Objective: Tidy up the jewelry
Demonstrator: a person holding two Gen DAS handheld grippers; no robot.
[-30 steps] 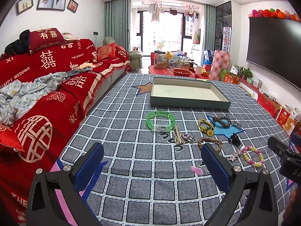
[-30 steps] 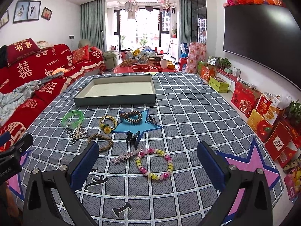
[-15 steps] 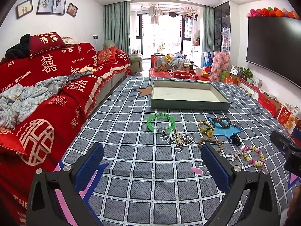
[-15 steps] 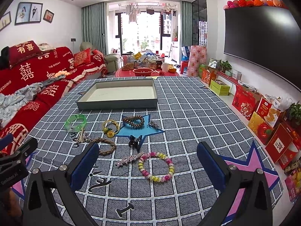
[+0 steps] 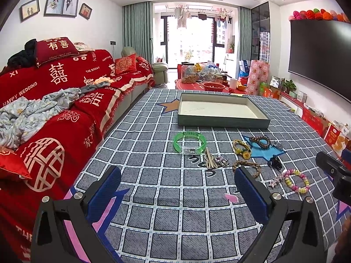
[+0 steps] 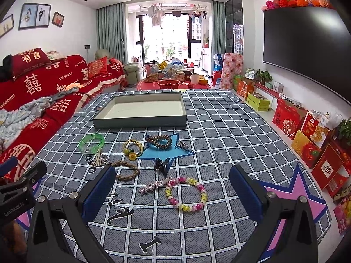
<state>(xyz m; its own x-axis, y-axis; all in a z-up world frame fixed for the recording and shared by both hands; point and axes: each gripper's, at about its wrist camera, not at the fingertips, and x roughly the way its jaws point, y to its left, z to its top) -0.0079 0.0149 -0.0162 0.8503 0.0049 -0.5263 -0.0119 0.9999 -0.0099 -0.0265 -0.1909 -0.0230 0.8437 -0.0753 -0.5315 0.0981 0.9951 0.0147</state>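
Both views nearer tray [image 6: 140, 123].

1 tray [image 6: 140, 123], 5 bracelets [image 6: 186, 194], 3 hair clips [image 6: 162, 164].

You are facing a bright living room with white walls. On your left runs a long sofa [image 5: 65, 92] draped in red covers with white characters, a crumpled pale blue blanket [image 5: 28, 114] lying on it. Three framed photographs [image 5: 54, 5] hang above it. Ahead, teal curtains [image 6: 110, 35] frame a glass balcony door [image 6: 169, 37] pouring in daylight, with what looks like laundry hanging outside. A large dark television [image 6: 307, 48] fills the right wall, red gift boxes [image 6: 307, 131] lined on the floor below.
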